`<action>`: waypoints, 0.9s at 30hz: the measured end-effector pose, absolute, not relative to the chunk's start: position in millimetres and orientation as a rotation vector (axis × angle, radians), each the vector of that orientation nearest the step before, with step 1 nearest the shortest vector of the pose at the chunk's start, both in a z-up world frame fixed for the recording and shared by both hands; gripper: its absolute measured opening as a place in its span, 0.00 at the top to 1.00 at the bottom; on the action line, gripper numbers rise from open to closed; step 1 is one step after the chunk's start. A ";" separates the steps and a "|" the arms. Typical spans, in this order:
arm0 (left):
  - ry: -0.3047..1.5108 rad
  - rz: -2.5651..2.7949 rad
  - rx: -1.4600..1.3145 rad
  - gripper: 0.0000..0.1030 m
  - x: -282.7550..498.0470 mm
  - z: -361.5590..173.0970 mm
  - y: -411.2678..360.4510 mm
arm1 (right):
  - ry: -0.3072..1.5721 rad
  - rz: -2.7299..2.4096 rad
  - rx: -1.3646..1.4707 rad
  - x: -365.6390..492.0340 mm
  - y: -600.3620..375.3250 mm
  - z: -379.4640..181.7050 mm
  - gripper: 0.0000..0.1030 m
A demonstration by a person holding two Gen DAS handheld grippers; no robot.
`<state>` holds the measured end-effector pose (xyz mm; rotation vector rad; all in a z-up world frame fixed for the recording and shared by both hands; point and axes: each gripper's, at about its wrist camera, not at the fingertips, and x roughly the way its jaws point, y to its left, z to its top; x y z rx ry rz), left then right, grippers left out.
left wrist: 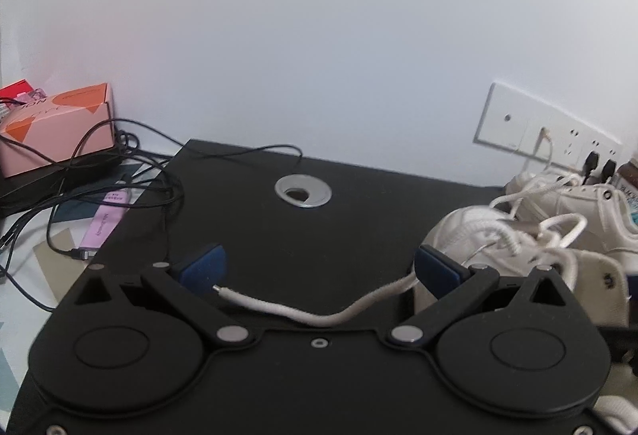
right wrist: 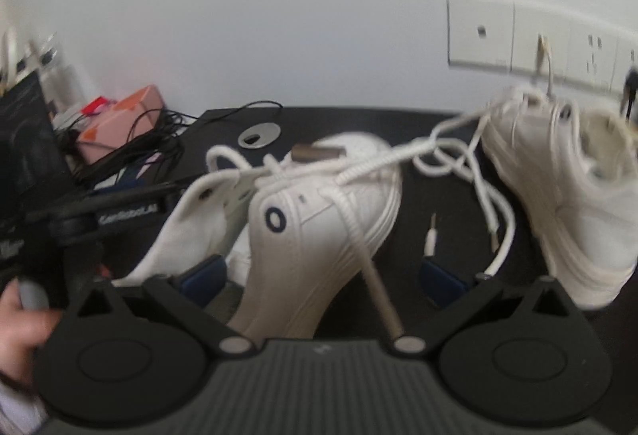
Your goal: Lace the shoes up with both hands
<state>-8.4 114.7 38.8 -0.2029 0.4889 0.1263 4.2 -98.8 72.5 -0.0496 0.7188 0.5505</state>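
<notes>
Two white sneakers stand on the black table (left wrist: 343, 231). In the left wrist view the nearer sneaker (left wrist: 466, 235) is at the right, by the right blue pad (left wrist: 436, 269). My left gripper (left wrist: 319, 269) is open; a white lace (left wrist: 319, 315) droops loosely across its gap, its metal tip beside the left pad (left wrist: 201, 267). In the right wrist view my right gripper (right wrist: 322, 275) is open, its fingers on either side of the heel of the near sneaker (right wrist: 303, 235). A lace with a long tip (right wrist: 375, 291) drapes over that heel. The second sneaker (right wrist: 558, 176) stands to the right, laces loose.
A silver cable grommet (left wrist: 302, 191) sits mid-table. Black cables (left wrist: 119, 164), an orange-pink box (left wrist: 56, 132) and a pink packet (left wrist: 105, 223) crowd the left. A wall socket panel (left wrist: 546, 132) with plugs is behind the shoes. A hand (right wrist: 20, 323) holds the other gripper at the left.
</notes>
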 end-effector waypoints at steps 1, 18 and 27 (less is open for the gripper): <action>0.482 0.121 -0.204 0.00 -9.4 39.5 114.1 | 0.683 0.556 -0.068 0.6 -101.8 77.4 0.01; 0.486 -0.086 -0.351 0.00 -16.6 52.7 131.0 | 0.321 0.560 0.221 16.4 -153.5 64.8 0.00; 0.519 -0.095 -0.312 0.00 -10.7 41.9 127.4 | 0.413 0.649 0.501 26.4 -179.3 57.5 0.01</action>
